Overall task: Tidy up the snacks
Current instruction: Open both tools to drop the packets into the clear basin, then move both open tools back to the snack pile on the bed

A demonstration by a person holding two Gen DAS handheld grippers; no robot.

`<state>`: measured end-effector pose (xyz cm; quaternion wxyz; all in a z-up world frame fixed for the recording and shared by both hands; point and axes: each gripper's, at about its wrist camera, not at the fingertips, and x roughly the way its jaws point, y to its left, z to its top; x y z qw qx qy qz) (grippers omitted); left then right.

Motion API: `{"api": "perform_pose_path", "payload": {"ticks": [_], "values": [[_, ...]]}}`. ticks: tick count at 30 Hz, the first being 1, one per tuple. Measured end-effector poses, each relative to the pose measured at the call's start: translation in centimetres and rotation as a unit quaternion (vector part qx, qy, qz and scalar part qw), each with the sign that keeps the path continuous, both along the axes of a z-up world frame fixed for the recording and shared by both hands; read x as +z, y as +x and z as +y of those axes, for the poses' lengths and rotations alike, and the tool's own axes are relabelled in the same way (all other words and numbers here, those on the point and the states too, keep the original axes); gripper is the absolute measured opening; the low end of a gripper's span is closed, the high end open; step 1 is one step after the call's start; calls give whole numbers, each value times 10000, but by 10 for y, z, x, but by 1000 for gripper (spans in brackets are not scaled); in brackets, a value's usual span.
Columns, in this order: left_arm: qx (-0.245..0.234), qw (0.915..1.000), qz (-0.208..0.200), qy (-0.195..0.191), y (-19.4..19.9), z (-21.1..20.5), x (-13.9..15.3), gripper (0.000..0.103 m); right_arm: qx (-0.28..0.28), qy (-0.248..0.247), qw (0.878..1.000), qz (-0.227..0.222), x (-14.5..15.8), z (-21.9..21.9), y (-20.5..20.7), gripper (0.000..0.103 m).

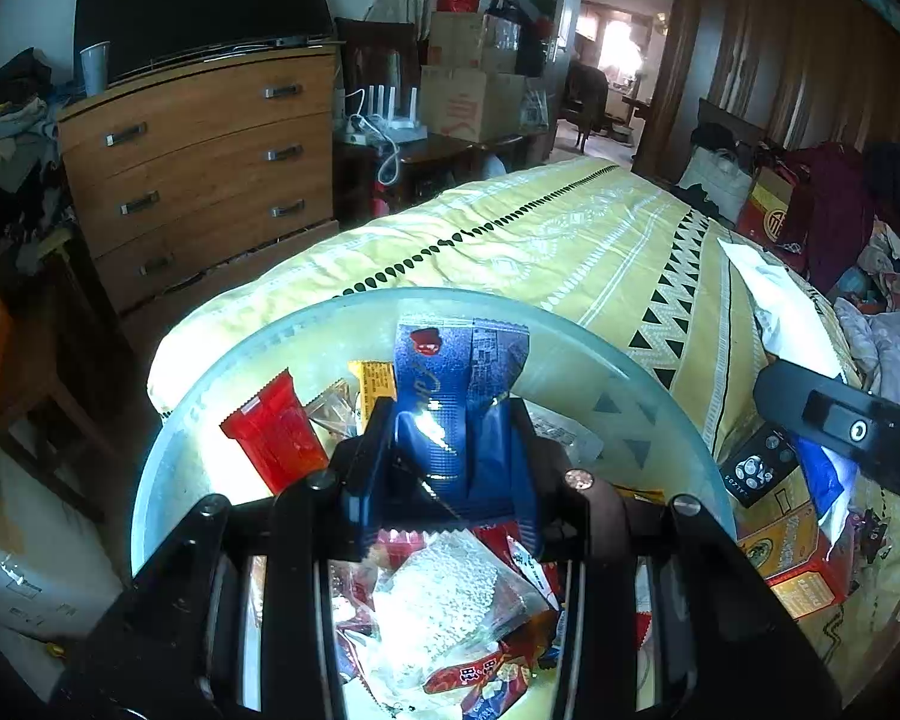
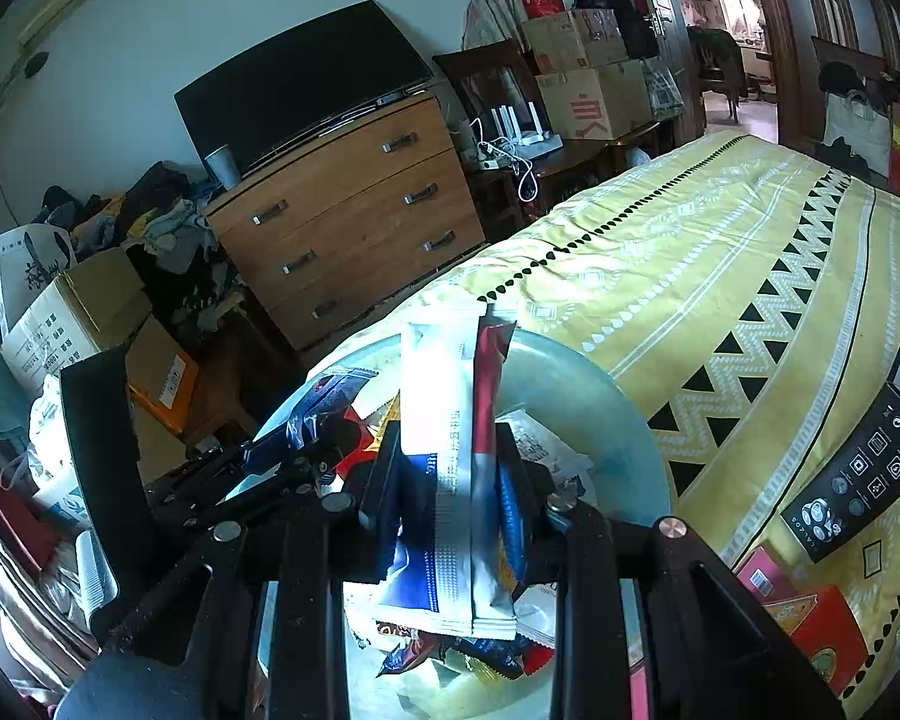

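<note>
Over the glass bowl (image 1: 168, 450) on the yellow bedspread (image 1: 570, 240), both grippers are parked with a snack each, so this looks like the drop-off moment.

The left gripper (image 1: 450, 456) is clamped on a blue packet (image 1: 450, 378). The packet's long axis runs pretty much straight along the fingers, sticking up and away from the camera, with its top end poking past the bowl's far rim in that view. Directly underneath sits the pile already in the bowl: a red wrapper (image 1: 276, 432) just to the left, a yellow bar (image 1: 375, 384) behind it, and a clear bag (image 1: 450, 600) lower down.

The right gripper (image 2: 450, 480) is squeezed tight on a white sachet (image 2: 438, 396), apparently with a dark red one (image 2: 491, 372) pinched alongside. Same story here: the sachets stand long-ways along the fingers, lower ends hanging over the snack heap in the bowl (image 2: 600, 396).

The relation that matters: each packet is already above the bowl's inside, not off to the side, so neither hand seems to need much sideways travel. From the right camera the left gripper sits just beside it on the left, so they're crowding the same patch. Probably one should let go first. Since the packets point up and forward, they'd likely tip toward the far rim when released.

The boxes (image 1: 798, 564) on the bed to the right stay outside the bowl.
</note>
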<state>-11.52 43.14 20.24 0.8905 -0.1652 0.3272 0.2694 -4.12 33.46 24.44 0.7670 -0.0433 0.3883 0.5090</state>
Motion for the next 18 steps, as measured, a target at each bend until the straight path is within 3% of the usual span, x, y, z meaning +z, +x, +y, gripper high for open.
{"api": "perform_pose_path", "payload": {"ticks": [8, 9, 11, 13, 15, 18], "values": [[159, 9998, 74, -38, -3, 7, -9, 39, 23, -186, 9997, 179, -17, 12, 5, 34], [183, 9998, 101, -37, -3, 8, -9, 40, 0, -187, 9996, 233, -19, 12, 7, 40], [225, 9995, 197, -43, -2, 9, -13, 52, -73, -159, 9996, 225, -21, 9, 8, 48], [227, 9994, 258, -28, 0, 8, -15, 81, -136, -100, 9996, 247, -21, 1, 10, 50], [215, 9993, 294, 87, 1, 3, -15, 91, -193, -57, 9995, 237, -18, -8, 12, 51], [256, 9993, 186, 198, 1, -8, -7, 91, -251, 128, 9996, 71, -5, -41, 11, 51]]}}
